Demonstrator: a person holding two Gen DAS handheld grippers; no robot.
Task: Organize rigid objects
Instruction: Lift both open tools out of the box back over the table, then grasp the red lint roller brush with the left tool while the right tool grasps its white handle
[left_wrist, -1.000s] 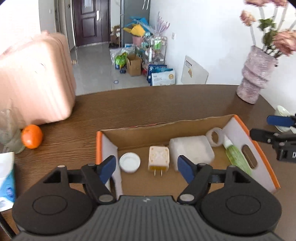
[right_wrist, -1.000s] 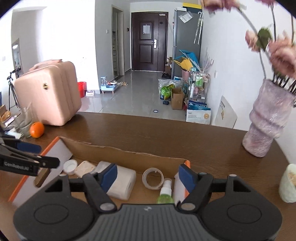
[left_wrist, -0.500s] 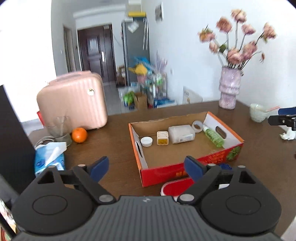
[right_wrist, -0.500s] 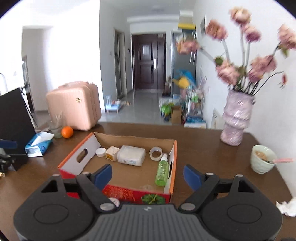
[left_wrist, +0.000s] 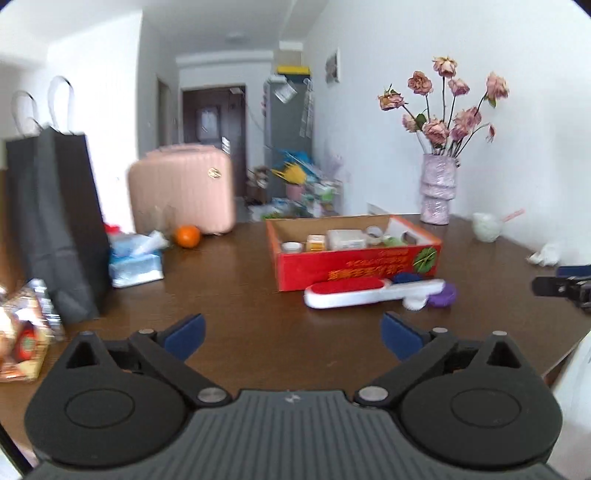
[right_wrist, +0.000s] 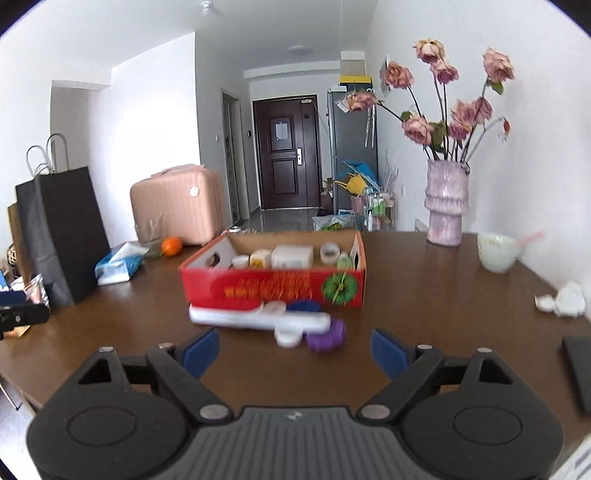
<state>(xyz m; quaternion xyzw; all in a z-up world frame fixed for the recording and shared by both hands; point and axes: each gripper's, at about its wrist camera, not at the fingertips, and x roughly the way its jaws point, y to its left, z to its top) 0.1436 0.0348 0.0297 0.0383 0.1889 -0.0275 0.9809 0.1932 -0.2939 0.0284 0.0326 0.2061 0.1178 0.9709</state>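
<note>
We find both tools unloaded. The left gripper (left_wrist: 291, 332) has its blue-padded jaws spread wide over bare table (left_wrist: 240, 295), with nothing between them. The right gripper (right_wrist: 295, 349) is likewise spread wide and carries nothing; it hangs above the table short of the loose items.

The red cardboard box (right_wrist: 273, 290) stands near the middle of the table. Inside, along its far wall, we note a small white round lid (right_wrist: 240, 261), a cream plug adapter (right_wrist: 260, 257), a white rectangular container (right_wrist: 292, 256), a roll of tape (right_wrist: 330, 253) and a green bottle (right_wrist: 344, 262), set side by side.

Against the box's near face, outside it, lies a white lint brush (left_wrist: 373, 293) with a red pad, lengthwise along the box. Just beside its handle end are a purple round piece (left_wrist: 443, 295), a small white round piece (left_wrist: 415, 303) and a dark blue piece (left_wrist: 406, 277) partly hidden behind the brush. These pictures are blurred, so we cannot identify those three further.

Elsewhere on the table: a black paper bag (right_wrist: 62, 232), a tissue pack (right_wrist: 120, 263), an orange (right_wrist: 171, 246), a pink case (right_wrist: 177, 210), a vase of dried roses (right_wrist: 445, 206) and a pale bowl (right_wrist: 496, 251) with a pink spoon.
</note>
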